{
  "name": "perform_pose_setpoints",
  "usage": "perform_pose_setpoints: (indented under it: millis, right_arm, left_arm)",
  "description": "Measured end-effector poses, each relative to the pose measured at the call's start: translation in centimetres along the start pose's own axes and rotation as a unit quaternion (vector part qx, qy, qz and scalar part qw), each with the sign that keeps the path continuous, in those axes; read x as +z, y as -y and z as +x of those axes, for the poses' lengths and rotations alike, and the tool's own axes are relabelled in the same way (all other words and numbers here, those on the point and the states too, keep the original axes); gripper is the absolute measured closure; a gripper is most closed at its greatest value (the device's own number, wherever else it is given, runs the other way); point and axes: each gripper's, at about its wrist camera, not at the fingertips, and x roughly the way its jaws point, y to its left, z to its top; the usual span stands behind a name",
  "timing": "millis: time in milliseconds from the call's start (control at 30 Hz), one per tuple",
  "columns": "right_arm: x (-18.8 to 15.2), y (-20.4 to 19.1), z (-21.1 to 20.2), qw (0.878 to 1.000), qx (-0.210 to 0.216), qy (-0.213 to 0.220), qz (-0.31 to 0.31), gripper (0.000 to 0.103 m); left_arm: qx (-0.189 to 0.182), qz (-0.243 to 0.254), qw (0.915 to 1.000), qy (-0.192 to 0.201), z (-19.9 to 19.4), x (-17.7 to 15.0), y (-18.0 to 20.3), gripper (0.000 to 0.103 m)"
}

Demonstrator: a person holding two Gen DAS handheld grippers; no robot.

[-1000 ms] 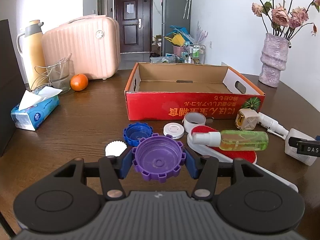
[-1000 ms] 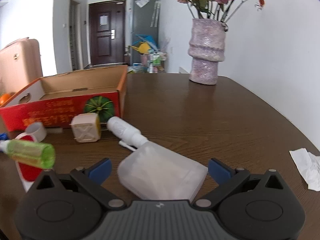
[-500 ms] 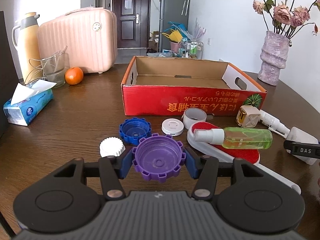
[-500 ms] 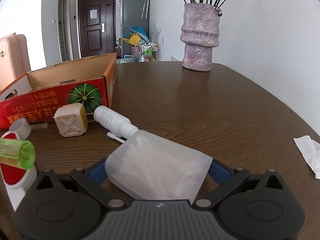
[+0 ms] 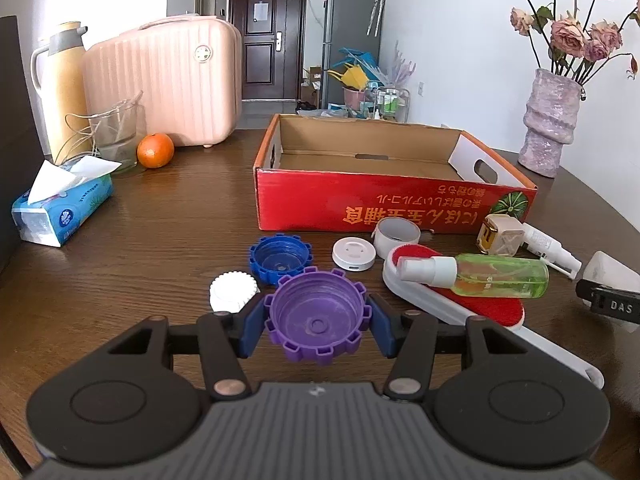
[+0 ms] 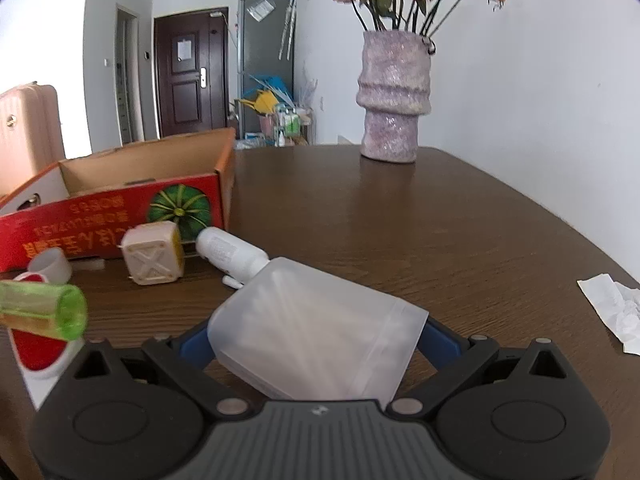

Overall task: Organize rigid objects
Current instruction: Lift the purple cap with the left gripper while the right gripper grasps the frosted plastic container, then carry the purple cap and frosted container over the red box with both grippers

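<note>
Dark brown wood grain covers the round table (image 5: 168, 240), which stands in a white-walled room with a dark door at twelve o'clock in the left wrist view. On it, just past centre, sits an open red cardboard box (image 5: 384, 204) with upside-down yellow lettering, its inside bare. The left gripper (image 5: 316, 322) has its blue pads pressed on both sides of a purple notched plastic cap (image 5: 316, 316), hollow side up, the jaws only partly apart. Just beyond that cap, at about eleven o'clock, lie a blue notched plastic cap (image 5: 280, 258) and a small white ridged cap (image 5: 230, 292); a flat white round lid (image 5: 354, 254) and a white plastic ring (image 5: 396, 232) lie at about one o'clock. At two o'clock a clear green spray bottle (image 5: 484, 274) lies across a red-faced white-handled brush (image 5: 448, 304). Near the box's right corner are a cream cube-shaped plug adapter (image 5: 500, 236) and a white tube-shaped bottle (image 6: 230, 254). The right gripper (image 6: 316, 340) holds a frosted translucent plastic pouch-like container (image 6: 316, 332) between its widely spread blue pads, tilted toward eleven o'clock. A mottled purple vase (image 6: 394, 96) of dried roses stands at one o'clock, well apart.
</note>
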Motion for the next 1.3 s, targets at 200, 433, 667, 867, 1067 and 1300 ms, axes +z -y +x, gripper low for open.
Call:
perform_pose_setpoints:
  millis: [200, 433, 667, 867, 1067, 1300]
  right_arm:
    - [-0.4, -1.2, -2.5, 1.000, 0.020, 0.022, -0.003, 0.001]
    - [-0.7, -3.2, -5.9, 0.997, 0.071, 0.036, -0.014, 0.001]
    - [-0.2, -6.6, -8.5, 0.990, 0.117, 0.054, -0.052, 0.001]
    - [0.8, -8.4, -9.2, 0.986, 0.135, 0.063, -0.072, 0.001]
    - [1.7, -9.5, -9.4, 0.984, 0.144, 0.068, -0.086, 0.001]
    - [3.2, -10.0, -8.9, 0.982, 0.145, 0.072, -0.092, 0.001]
  left_arm:
    - [0.009, -0.004, 0.9999, 0.003, -0.1, 0.0, -0.2, 0.048]
    - [0.016, -0.005, 0.9998, 0.007, -0.7, -0.2, -0.3, 0.048]
    - [0.015, -0.005, 0.9997, 0.016, -1.7, -0.2, -0.4, 0.048]
    - [0.016, -0.003, 0.9995, 0.027, -2.5, 0.3, -0.3, 0.047]
    - [0.019, -0.004, 0.9992, 0.036, -2.8, 1.4, -0.2, 0.047]
    - [0.024, -0.002, 0.9987, 0.045, -2.7, 3.1, 0.2, 0.047]
